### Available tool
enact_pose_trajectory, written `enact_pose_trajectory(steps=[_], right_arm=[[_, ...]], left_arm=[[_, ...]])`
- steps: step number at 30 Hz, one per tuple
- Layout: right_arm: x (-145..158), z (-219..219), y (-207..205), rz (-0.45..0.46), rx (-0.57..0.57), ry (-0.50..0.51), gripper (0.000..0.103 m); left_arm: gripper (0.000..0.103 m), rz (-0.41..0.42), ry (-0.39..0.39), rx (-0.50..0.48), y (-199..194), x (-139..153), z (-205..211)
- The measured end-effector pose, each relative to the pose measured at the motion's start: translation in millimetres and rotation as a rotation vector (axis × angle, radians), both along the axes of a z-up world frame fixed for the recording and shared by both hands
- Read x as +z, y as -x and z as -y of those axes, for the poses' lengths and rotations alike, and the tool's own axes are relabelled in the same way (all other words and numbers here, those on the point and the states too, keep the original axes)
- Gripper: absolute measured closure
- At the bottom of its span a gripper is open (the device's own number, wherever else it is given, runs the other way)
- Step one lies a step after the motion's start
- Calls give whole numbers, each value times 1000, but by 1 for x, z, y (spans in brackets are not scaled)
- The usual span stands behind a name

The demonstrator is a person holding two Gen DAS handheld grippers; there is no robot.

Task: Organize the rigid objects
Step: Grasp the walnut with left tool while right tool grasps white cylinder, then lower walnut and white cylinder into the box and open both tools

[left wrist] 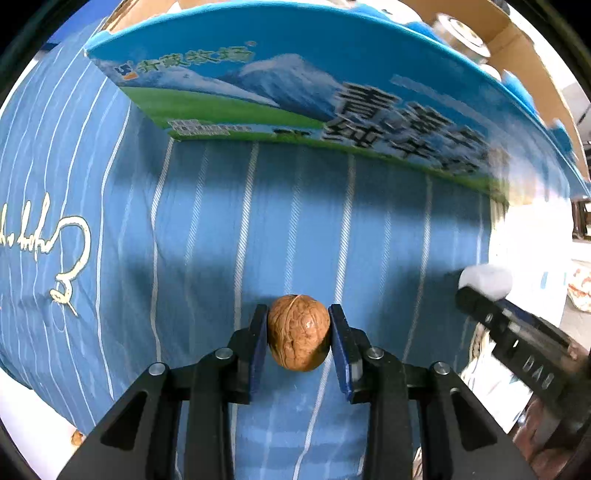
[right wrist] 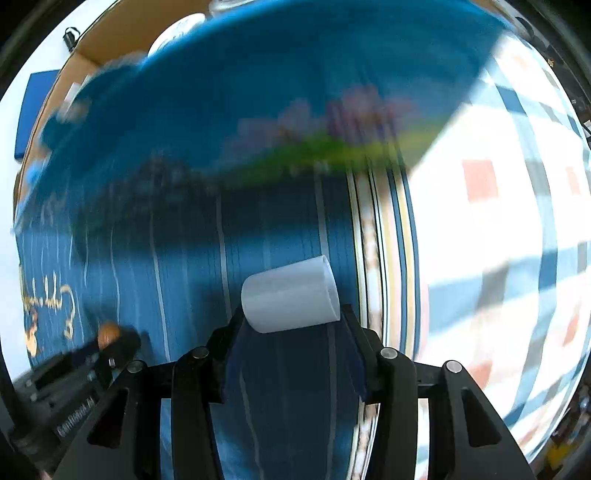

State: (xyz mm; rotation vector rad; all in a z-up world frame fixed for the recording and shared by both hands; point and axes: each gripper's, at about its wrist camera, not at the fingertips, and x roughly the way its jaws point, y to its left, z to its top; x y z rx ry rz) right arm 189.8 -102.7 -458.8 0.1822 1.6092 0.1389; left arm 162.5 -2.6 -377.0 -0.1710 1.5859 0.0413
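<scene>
1. The left gripper was clamped on a walnut, its 2 blue pads pressed against the shell's sides; the nut sat upright between them, held above a blue striped cloth.
2. The right gripper was clamped on a white cup, which lay tilted on its side between the pads, its open end turned to the right.
3. In the left wrist view the right gripper showed at the right edge with the white cup at its tip, well apart from the walnut.
4. In the right wrist view the left gripper showed at the lower left, blurred, with the walnut at its tip.
5. A printed cardboard box with a mountain and green field picture and Chinese lettering stood on the cloth beyond both grippers; its brown inner wall showed at the top right.
6. Inside the box, a metallic-topped container was partly visible over the rim; what it was could not be told.
7. The cloth carried cream handwritten script at its left side.
8. In the right wrist view the box was blurred, and a checked fabric of white, blue and red squares lay to the right of the striped cloth.
</scene>
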Motion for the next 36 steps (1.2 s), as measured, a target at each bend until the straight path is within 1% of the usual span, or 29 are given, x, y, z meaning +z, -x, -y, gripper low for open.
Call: enact_pose_trajectory(steps=[6, 10, 14, 18, 24, 25, 27, 31, 36], right_arm=[[9, 3, 39, -30, 33, -7, 54], [15, 1, 63, -39, 37, -29, 54], [33, 6, 80, -16, 46, -52, 54], [65, 18, 85, 27, 55, -78, 54], [124, 27, 82, 120, 48, -127, 55], [132, 23, 81, 132, 49, -133, 55], [152, 25, 74, 165, 49, -149, 55], [182, 22, 56, 223, 48, -170, 55], [204, 13, 29, 269, 49, -193, 55]], left_arm=[[74, 9, -3, -54, 26, 4, 25], [74, 21, 9, -86, 45, 16, 38], [74, 60, 25, -121, 60, 45, 51], [74, 120, 45, -132, 63, 81, 52], [74, 240, 65, -116, 43, 148, 32], [74, 264, 66, -117, 40, 160, 31], [74, 297, 66, -115, 32, 175, 31], [74, 351, 66, -109, 7, 197, 20], [74, 395, 64, -100, -27, 207, 10]])
